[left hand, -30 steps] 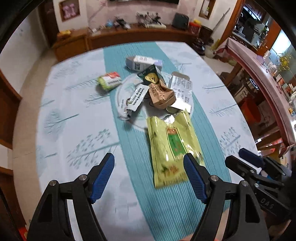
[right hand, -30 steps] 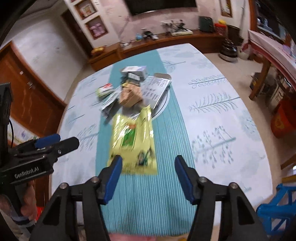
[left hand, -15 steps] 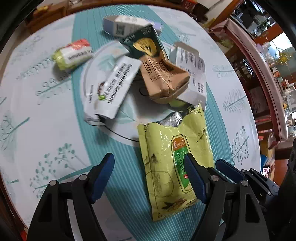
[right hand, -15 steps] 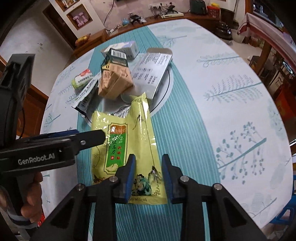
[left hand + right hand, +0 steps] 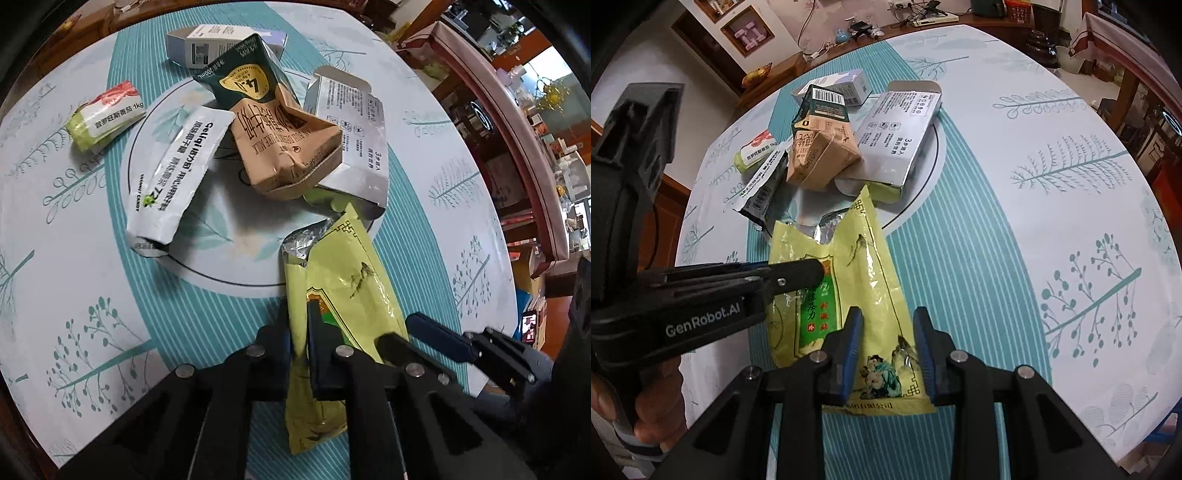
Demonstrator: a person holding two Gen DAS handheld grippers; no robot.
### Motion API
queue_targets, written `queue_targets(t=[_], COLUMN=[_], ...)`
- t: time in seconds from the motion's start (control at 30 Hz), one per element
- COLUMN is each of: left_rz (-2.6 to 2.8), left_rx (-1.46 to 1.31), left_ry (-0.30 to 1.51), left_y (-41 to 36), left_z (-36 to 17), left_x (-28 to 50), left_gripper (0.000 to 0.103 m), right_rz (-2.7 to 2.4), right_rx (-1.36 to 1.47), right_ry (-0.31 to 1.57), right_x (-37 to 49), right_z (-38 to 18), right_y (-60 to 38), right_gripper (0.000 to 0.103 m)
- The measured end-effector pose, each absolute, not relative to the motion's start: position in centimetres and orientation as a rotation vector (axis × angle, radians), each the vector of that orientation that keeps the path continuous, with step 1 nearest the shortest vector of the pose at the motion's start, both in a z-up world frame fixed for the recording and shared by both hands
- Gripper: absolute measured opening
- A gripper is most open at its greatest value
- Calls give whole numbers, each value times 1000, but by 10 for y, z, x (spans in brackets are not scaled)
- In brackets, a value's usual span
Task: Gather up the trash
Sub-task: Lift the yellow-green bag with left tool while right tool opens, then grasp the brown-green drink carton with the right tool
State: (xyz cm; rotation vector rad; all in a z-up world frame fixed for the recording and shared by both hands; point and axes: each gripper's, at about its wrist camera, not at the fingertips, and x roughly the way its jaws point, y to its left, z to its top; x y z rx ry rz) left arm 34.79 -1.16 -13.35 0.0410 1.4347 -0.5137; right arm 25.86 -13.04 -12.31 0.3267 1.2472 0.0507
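A yellow-green foil pouch (image 5: 343,280) lies on the teal runner, its torn silver mouth by the white round plate (image 5: 207,229). My left gripper (image 5: 298,328) is shut on the pouch's left edge; from the right wrist view it shows as the black gripper (image 5: 798,275) clamped on the pouch (image 5: 864,258). My right gripper (image 5: 886,343) hovers over the pouch's near end, jaws narrowly apart, holding nothing. On the plate lie a brown milk carton (image 5: 284,147), a white candy bag (image 5: 177,173) and a grey flat box (image 5: 351,122).
A green-white packet (image 5: 107,114) lies left of the plate and a white box (image 5: 207,44) behind it. The round table (image 5: 1071,184) has a leaf-print cloth. A sideboard (image 5: 849,33) stands behind, a bench (image 5: 517,147) to the right.
My left gripper moved forward and closed on the pouch's left edge. My right gripper narrowed, then opened slightly, and moved closer over the pouch's near end.
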Motion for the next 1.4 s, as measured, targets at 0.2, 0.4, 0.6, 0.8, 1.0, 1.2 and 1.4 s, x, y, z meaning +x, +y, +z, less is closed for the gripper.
queue_targets(t=[0.2,0.4,0.6,0.8,1.0,1.2,1.4], left_rz=[-468,-381,-290,-225,-186,-174,-181], left_rx=[27,-34,-107,-144,-157,-158,-154], left_ry=[1395,1343,1274,1250,1262,1250,1220], left_y=[17,65,109,142,157,164,157], left_z=[-115,-90,-64,-54,-59,-53,-38], left_x=[336,338,348,356,350,335,314], left_gripper=[3,3,3,3,3,3,3], right_rz=[62,100,135,128,71,88,147], right_rx=[313,272,101,-115,-273,-253,-89], right_ry=[1216,1149,1128,1152,1188,1114,1062], right_x=[266,300,346,378,396,382,341], right_z=[-105,-78,-72,-85,-112,-102,-67], right_y=[-128,-118,-85,-51,-32,-27,-42], right_gripper=[29,33,48,51,63,43,43])
